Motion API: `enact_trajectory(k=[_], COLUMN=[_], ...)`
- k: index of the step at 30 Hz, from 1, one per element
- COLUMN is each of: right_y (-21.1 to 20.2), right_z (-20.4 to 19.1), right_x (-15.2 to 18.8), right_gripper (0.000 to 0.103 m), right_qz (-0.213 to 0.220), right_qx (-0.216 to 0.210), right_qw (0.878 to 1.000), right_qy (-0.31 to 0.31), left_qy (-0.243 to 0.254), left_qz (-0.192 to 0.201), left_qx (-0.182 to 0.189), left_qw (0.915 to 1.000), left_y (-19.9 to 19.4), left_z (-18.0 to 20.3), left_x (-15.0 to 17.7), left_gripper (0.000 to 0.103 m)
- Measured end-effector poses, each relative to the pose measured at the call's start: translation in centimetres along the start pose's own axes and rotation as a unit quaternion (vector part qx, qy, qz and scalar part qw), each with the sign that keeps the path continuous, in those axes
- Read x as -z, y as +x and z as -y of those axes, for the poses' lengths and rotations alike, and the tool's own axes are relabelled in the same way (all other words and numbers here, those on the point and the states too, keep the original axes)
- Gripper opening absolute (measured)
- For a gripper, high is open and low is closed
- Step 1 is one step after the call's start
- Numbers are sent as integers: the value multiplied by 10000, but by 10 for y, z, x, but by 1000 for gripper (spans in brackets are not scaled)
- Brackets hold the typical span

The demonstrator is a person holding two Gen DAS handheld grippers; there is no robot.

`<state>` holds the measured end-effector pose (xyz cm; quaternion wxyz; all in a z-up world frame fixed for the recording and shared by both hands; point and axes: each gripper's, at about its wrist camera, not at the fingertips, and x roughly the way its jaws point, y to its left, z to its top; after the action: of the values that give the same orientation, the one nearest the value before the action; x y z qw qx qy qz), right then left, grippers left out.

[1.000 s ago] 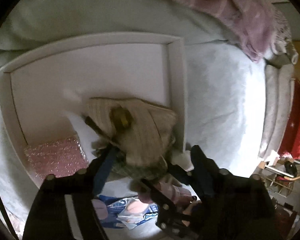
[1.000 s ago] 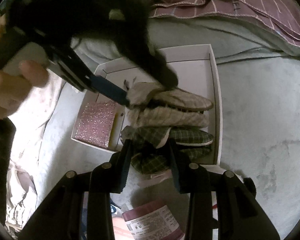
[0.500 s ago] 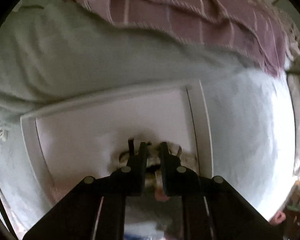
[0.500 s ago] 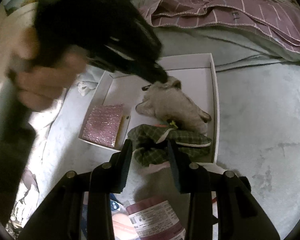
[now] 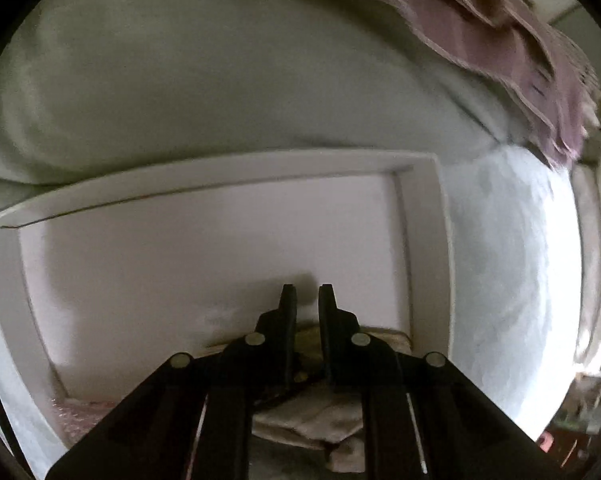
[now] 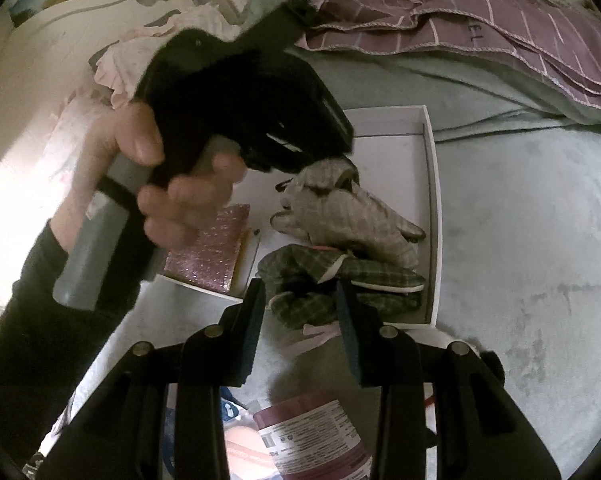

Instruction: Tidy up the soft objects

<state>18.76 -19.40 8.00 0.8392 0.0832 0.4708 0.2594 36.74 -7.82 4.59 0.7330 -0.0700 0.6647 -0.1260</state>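
A beige striped slipper [image 6: 350, 216] is seen lying crumpled in the white box [image 6: 431, 184] on the bed [image 6: 520, 260], resting partly on a green plaid slipper [image 6: 340, 284]. A pink glitter pouch [image 6: 208, 256] lies beside them. The left claw [image 5: 307, 300] is held just above the beige fabric, narrowly parted and gripping nothing. The right claw [image 6: 300, 312] is held wide and empty at the box's near edge.
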Motion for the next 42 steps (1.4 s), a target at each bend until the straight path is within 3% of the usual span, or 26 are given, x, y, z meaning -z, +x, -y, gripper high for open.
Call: enact_trajectory(k=[4,6,12,15,18,21,24,27,30,34,37,42], right_y=[-7,-11,-16,-18,-22,-26,-30,-32,-32,-34,-35,-36], right_z=[2,4,10,11,11,12,14,13,11,7,7,13], right_x=[-1,-1,0,0,1,4,4,4,3,3,3,2], right_gripper=[50,52,52,52,52,52,52,52,52,52,52,52], right_qz=[72,109,108,122,162,200,226,232,218,236,248,265], right_qx=[-54,31,115,157,137,183,195,213,215,200,188,172], right_qw=[9999,9999,9998,9997,9997,9996,9995,9994,9995,9995,9995,9995], right_qy=[51,74,102,109,97,99,142,136,99,0,-26,81], left_qy=[385,530,-51,-2,46,21,-15,49,264,670,863,694], left_qz=[-404,-413,-499,-326,139,486,864,1321,1578,1682,1615,1429], left_qx=[-145,-315,31,79,-53,151,-166,-927,-1626,-1576,-1852,-1717], left_qw=[9983,9972,9987,9994,9999,9987,9961,9869,9736,9708,9655,9723], left_y=[6,5,7,4,-10,-35,-56,-75,-75,-60,-48,-33], left_z=[13,19,0,-7,-8,-13,-10,-20,-25,-8,2,-6], left_x=[4,10,5,9,17,21,32,53,68,92,105,109], left_gripper=[8,7,5,5,6,9,15,15,6,5,5,5])
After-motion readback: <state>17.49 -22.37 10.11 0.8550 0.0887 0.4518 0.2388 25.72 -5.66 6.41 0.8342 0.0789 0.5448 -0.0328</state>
